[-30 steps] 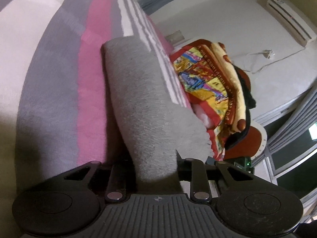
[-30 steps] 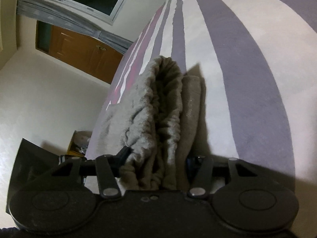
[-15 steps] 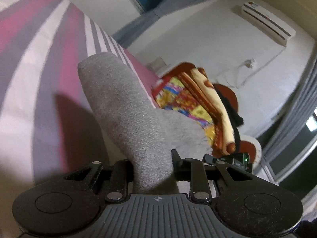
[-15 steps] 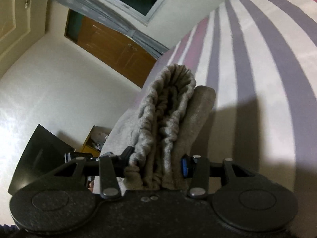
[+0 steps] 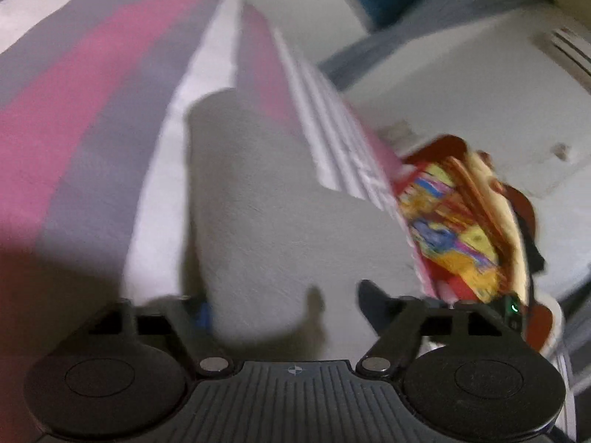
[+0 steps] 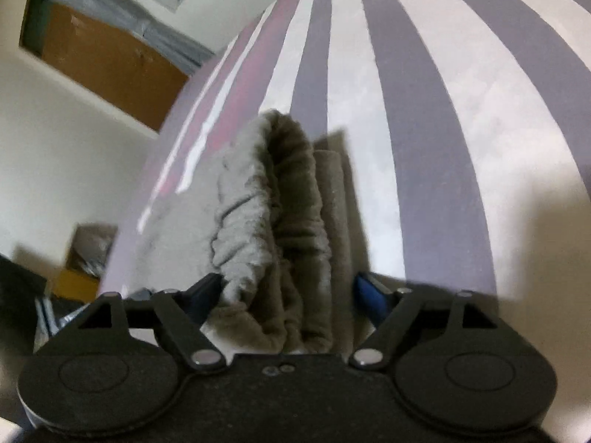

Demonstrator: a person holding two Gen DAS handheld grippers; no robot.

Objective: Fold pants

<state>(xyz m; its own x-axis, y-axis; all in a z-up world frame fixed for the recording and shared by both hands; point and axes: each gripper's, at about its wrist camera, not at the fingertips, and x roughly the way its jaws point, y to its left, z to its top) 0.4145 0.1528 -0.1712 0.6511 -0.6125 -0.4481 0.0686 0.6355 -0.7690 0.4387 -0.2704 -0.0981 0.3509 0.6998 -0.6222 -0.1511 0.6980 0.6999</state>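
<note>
Left tool (image 5: pixel 284 306) first: its fingers stand wide apart, and the grey pants (image 5: pixel 266 214) lie in the gap between them without being pinched. The blue pad of the left-hand finger (image 5: pixel 203 313) sits just beside the fabric's edge, while the right-hand finger shows clear of the cloth. This view is blurred, so fine folds cannot be made out. The pants run away from the tool as a smooth, broad band across the striped bed cover (image 5: pixel 92 110), which shows pink, grey and white bands. Off the far right edge of the bed sits a brightly coloured blanket (image 5: pixel 458 229) in yellow, red and blue, bundled against something dark. On the pale wall behind it hangs an air conditioner (image 5: pixel 569 48).

Right tool (image 6: pixel 288 291) next: its fingers are likewise spread wide, with the gathered elastic waistband of the pants (image 6: pixel 273 221) lying bunched between them. The dark left-hand pad touches the ruffled edge; the blue right-hand pad (image 6: pixel 365 291) stands just beside the folded layers, and I cannot tell whether it presses them. The waistband stands up in a loop, with a flatter folded layer against its right side, all resting on the bed cover (image 6: pixel 424 129), here striped grey and white. At the far left, beyond the bed, are a brown wooden door (image 6: pixel 110 62) and a cardboard box (image 6: pixel 85 254) on the floor.
</note>
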